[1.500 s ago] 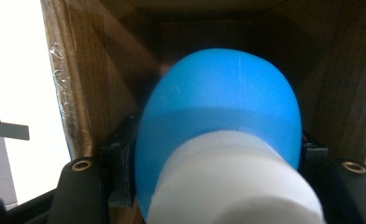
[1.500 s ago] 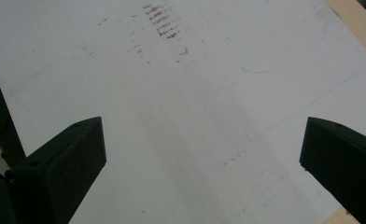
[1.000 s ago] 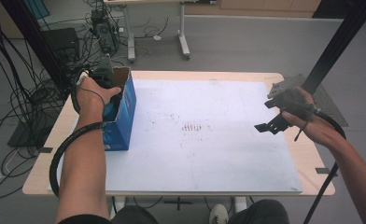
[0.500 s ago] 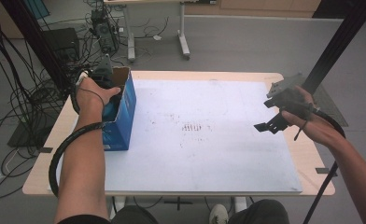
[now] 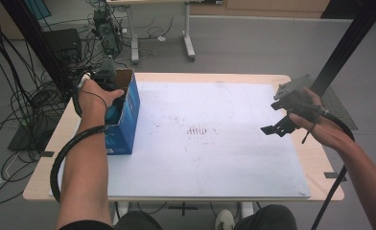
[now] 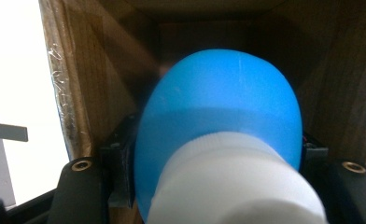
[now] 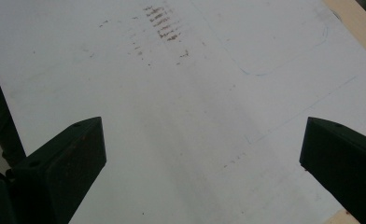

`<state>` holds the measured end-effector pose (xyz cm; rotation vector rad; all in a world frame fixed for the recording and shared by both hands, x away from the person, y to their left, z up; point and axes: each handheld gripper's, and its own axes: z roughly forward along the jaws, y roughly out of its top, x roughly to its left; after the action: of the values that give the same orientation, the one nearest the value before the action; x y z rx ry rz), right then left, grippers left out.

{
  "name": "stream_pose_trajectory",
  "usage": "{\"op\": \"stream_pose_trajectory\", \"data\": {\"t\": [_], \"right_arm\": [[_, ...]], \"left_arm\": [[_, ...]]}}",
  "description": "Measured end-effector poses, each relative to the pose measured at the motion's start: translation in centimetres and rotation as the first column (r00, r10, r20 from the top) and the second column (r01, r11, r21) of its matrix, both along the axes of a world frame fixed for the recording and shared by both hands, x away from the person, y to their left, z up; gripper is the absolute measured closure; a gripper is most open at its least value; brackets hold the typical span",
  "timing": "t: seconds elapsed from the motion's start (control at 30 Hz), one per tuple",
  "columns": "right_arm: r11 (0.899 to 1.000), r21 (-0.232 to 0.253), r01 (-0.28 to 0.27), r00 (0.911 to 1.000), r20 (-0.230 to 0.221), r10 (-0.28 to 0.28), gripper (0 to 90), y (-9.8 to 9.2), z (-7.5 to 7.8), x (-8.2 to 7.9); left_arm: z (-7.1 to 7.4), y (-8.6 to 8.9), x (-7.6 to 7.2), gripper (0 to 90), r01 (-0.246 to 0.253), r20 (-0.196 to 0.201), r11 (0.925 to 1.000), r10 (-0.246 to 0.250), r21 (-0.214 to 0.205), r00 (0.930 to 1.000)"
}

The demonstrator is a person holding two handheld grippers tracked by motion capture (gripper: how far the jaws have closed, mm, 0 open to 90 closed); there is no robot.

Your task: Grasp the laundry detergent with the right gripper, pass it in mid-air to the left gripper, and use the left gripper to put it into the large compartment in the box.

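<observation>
While my left gripper pinches the unlabelled blue, white-capped plastic bottle inside the blue cardboard box, right fingers stay spread.

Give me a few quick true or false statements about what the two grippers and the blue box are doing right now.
1. The left gripper holds a blue bottle with a white cap. True.
2. The bottle is inside the blue box. True.
3. The right gripper is clamped on a cup. False: its jaws stand wide apart over the white sheet, holding nothing.
4. The box lies flat at the table's right edge. False: it stands open-topped at the left.
</observation>
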<state>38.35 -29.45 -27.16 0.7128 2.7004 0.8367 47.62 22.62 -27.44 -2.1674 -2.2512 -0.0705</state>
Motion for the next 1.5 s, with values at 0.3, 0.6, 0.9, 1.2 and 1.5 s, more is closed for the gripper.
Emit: {"op": "stream_pose_trajectory", "data": {"t": [0.3,0.6,0.9,1.2,1.5], "right_arm": [[1.0,0.0,0.003,1.0,0.002,-0.003,0.3,-0.19,0.1,-0.09],[1.0,-0.005,0.003,1.0,0.002,-0.003,0.3,-0.32,0.08,-0.15],[1.0,-0.005,0.005,1.0,0.001,-0.005,0.3,-0.42,0.15,-0.19],[1.0,-0.006,0.001,1.0,0.001,-0.001,0.3,-0.27,0.13,-0.15],[1.0,0.0,-0.002,1.0,0.001,0.002,0.3,-0.09,0.07,-0.04]], "left_arm": [[-0.01,-0.06,-0.03,35.4,0.0,0.001,1.0,0.0,0.001,1.0],[-0.01,-0.12,-0.04,35.4,-0.001,0.0,1.0,0.001,0.003,1.0],[-0.04,-0.11,-0.05,35.2,-0.003,0.0,1.0,0.003,0.001,1.0],[-0.14,-0.06,-0.03,35.3,-0.002,0.001,1.0,0.002,0.0,1.0],[-0.39,-0.06,-0.15,31.6,-0.003,0.006,1.0,0.004,-0.005,1.0]]}}
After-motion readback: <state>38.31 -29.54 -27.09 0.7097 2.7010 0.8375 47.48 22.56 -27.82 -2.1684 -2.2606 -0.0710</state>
